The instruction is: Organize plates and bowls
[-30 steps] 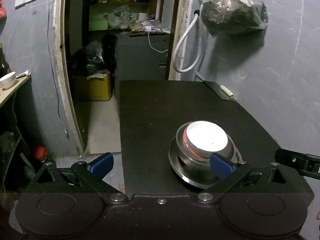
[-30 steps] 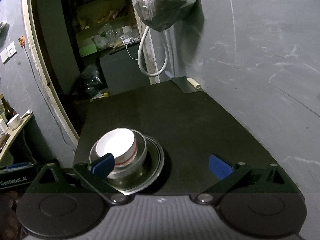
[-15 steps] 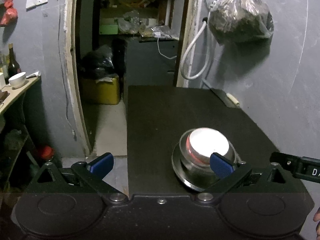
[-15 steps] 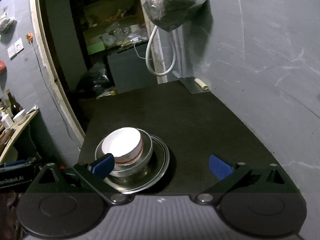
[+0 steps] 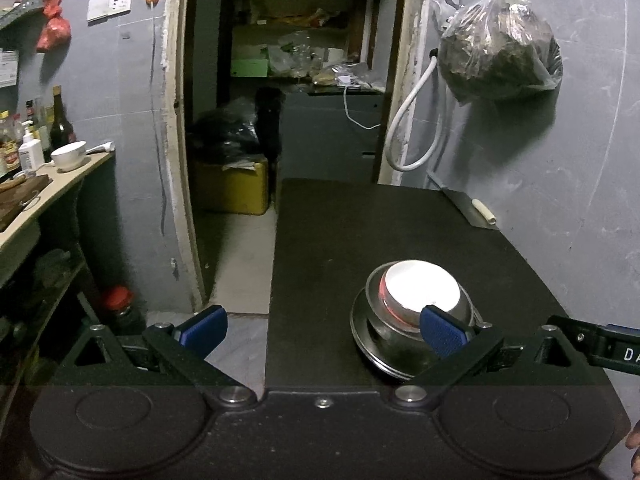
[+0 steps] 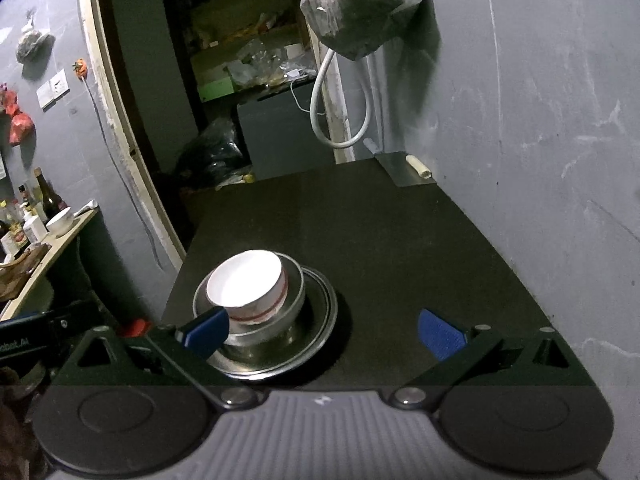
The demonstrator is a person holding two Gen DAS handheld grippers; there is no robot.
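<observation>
sitting near the front edge of the desk (image 6: 400, 232), the white bowl (image 6: 244, 282) is nested in a metal bowl (image 6: 296, 292) on a metal plate (image 6: 320, 320). the stack lies just ahead of the left gripper (image 5: 322, 322), off toward its right jaw, and just ahead of the right gripper (image 6: 322, 330), by its left jaw. both sets of jaws stand wide apart and empty. being round, the stack has no long axis; neither gripper looks clearly nearer.

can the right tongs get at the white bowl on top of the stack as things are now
Probably yes. The right tongs are open and empty, and the white bowl sits topmost in the metal bowl on the metal plate, uncovered. The left tongs hover nearby but don't block it.
</observation>
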